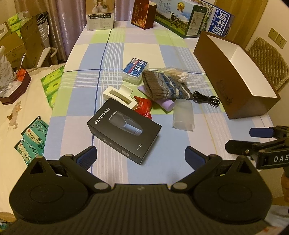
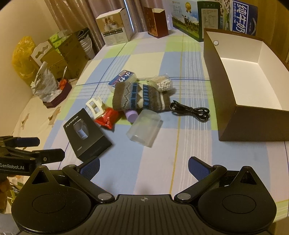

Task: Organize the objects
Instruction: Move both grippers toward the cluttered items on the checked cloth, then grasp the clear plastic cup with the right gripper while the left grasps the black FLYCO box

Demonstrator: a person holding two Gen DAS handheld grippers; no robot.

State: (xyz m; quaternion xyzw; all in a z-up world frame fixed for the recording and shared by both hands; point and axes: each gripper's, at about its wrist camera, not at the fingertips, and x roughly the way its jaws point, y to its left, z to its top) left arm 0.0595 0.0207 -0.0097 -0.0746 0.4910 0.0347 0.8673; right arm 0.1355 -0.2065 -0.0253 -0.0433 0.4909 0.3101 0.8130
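Note:
A pile lies on the checked tablecloth: a black FLYCO box [image 1: 124, 130] [image 2: 86, 133], a cream hair claw [image 1: 120, 96] [image 2: 95, 106], a red packet [image 1: 144, 106] [image 2: 107, 117], a knitted hat [image 1: 166, 85] [image 2: 140, 97], a purple tube [image 1: 167, 104] [image 2: 131, 114], a clear cup [image 1: 183, 114] [image 2: 145, 127], a cotton swab bag [image 1: 178, 73] [image 2: 162, 83], a blue-labelled swab box [image 1: 135, 70] [image 2: 122, 77] and a black cable [image 1: 206, 99] [image 2: 191, 109]. An empty brown box [image 1: 233, 72] [image 2: 243, 86] stands on the right. My left gripper [image 1: 140, 157] is open just before the FLYCO box. My right gripper [image 2: 143, 166] is open and empty.
Milk cartons [image 1: 182, 16] [image 2: 234, 16] and gift boxes [image 1: 100, 14] [image 2: 115, 29] line the table's far edge. Tissue packs [image 1: 51, 83] and green sachets [image 1: 32, 139] lie left of the table. A dark tray [image 2: 57, 95] with a foil bag sits further left.

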